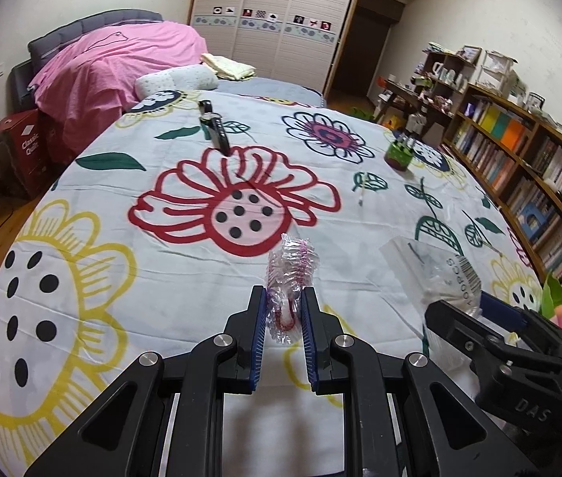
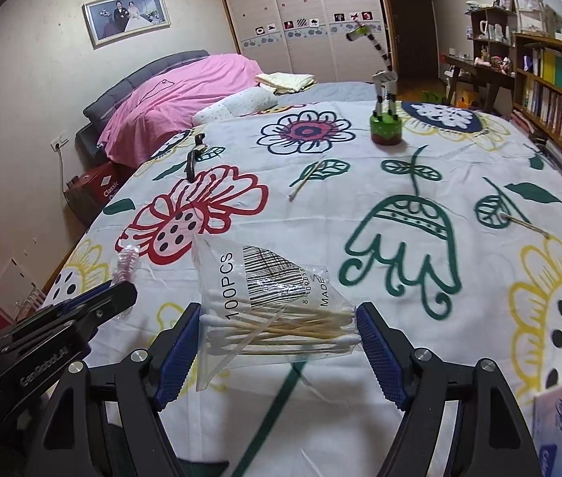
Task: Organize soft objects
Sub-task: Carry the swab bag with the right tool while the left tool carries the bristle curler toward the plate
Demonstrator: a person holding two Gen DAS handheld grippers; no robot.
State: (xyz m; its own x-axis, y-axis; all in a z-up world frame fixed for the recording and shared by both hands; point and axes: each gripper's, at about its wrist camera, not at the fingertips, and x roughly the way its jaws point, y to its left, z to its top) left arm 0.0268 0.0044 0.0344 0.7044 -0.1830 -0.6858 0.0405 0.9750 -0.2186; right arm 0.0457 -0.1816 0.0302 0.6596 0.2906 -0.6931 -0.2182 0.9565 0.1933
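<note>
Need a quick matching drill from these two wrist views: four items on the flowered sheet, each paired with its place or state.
Things:
1. clear bag of cotton swabs
2. pink-and-clear crinkled plastic wrapper
3. green-based striped toy figure
4. black wristwatch

Places or states:
A. standing upright far across the sheet
B. between the right gripper's pads
C. lying beside the red flower
D. clamped in the left gripper

Pairs: 1-B, 2-D, 3-A, 4-C

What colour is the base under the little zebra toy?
Green with small dots, with a dark red band at the bottom: the toy's base shows best in the right wrist view.
</note>
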